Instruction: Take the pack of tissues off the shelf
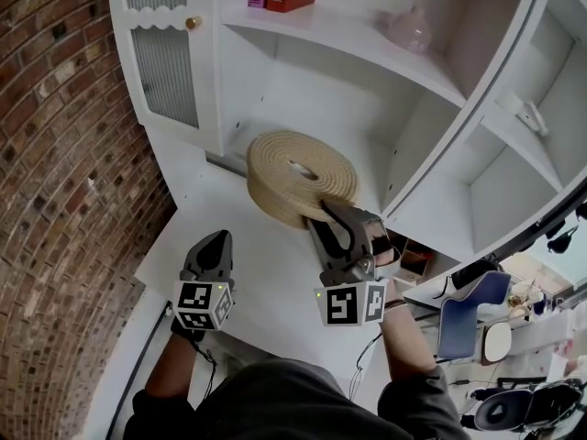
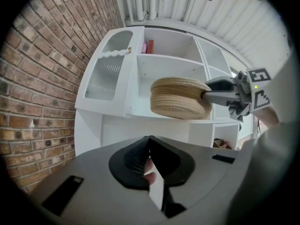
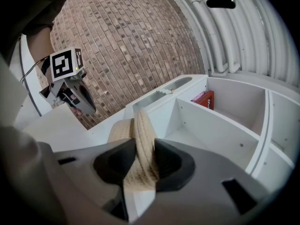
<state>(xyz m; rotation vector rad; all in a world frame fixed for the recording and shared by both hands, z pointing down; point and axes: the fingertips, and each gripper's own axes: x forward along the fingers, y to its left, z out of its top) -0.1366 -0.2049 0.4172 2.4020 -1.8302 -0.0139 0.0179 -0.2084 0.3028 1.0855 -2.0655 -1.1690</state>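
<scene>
We pinch the woven pack of tissues by its near rim in the right gripper; the left gripper has its jaws pressed together. Next, we likely draw the pack off the shelf

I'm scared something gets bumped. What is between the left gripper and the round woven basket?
Nothing: in the head view only bare white counter lies between the left gripper and the woven basket, which the right gripper grips.
</scene>
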